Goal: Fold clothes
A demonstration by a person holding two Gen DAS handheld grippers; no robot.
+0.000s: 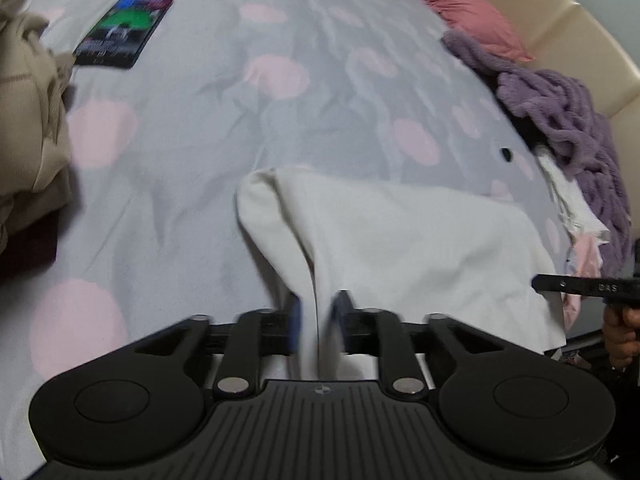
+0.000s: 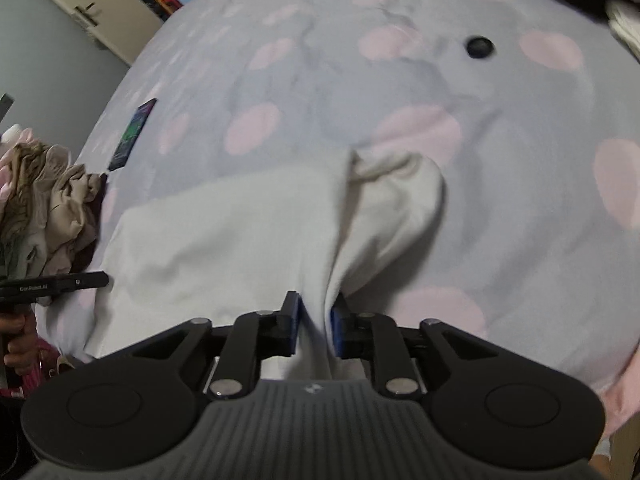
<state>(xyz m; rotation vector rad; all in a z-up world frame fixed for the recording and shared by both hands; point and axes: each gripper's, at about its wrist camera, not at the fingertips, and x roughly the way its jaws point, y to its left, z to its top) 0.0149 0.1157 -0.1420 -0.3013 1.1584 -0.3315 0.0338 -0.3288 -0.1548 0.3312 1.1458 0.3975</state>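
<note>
Left gripper (image 1: 318,320) jaws clamped on a bunched edge of the white cotton garment (image 1: 400,240); right gripper (image 2: 314,322) jaws pinching its other edge. Garment is spread on the grey bed sheet with pink dots (image 1: 180,160), between both grippers. Black phone (image 1: 124,30) lies far off, beige crumpled clothes (image 2: 52,200) at the bed's edge.

Grey bedsheet (image 1: 192,184) with pink dots. Phone (image 1: 124,32) lying screen-up near beige clothes pile (image 1: 28,112). Purple knit blanket (image 1: 560,108), pink pillow (image 1: 460,0) by headboard (image 1: 580,32). Small black round object (image 2: 479,46) on sheet.
</note>
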